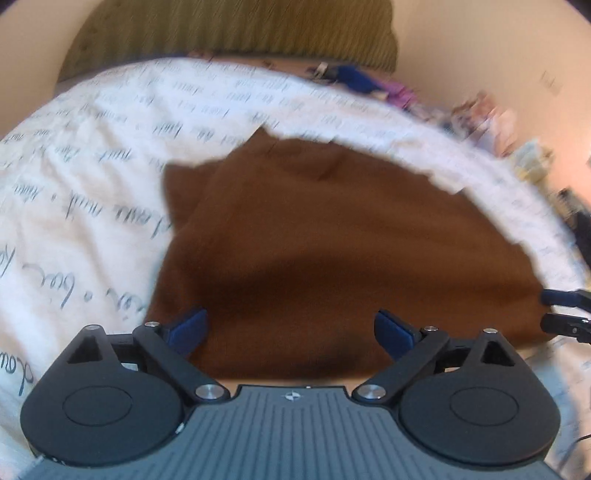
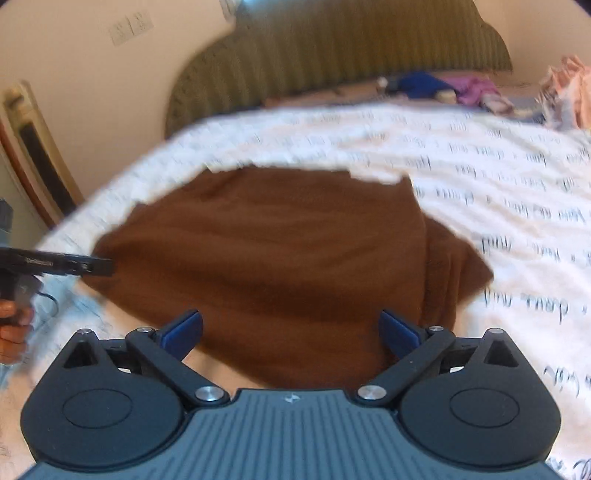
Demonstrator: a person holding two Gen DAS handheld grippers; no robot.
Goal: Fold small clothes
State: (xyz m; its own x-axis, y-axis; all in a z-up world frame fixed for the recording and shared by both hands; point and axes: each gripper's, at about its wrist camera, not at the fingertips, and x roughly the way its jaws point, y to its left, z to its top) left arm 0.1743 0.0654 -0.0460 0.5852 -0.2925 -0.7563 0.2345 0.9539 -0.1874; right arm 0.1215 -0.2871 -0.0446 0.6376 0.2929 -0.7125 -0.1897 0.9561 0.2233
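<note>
A brown cloth (image 1: 332, 236) lies spread on a white bedspread with script print (image 1: 85, 155). It also shows in the right wrist view (image 2: 280, 251), with a folded flap on its right side. My left gripper (image 1: 291, 332) is open and empty, hovering over the cloth's near edge. My right gripper (image 2: 291, 332) is open and empty, over the cloth's near edge too. The right gripper's fingers (image 1: 565, 310) show at the cloth's right corner in the left wrist view. The left gripper (image 2: 74, 266) shows at the cloth's left edge in the right wrist view.
A green ribbed headboard (image 2: 332, 59) stands at the far end of the bed. Blue and purple clothes (image 2: 443, 88) lie near it. A cream wall with a switch plate (image 2: 129, 26) is at the left, and a door frame (image 2: 33, 155) beside it.
</note>
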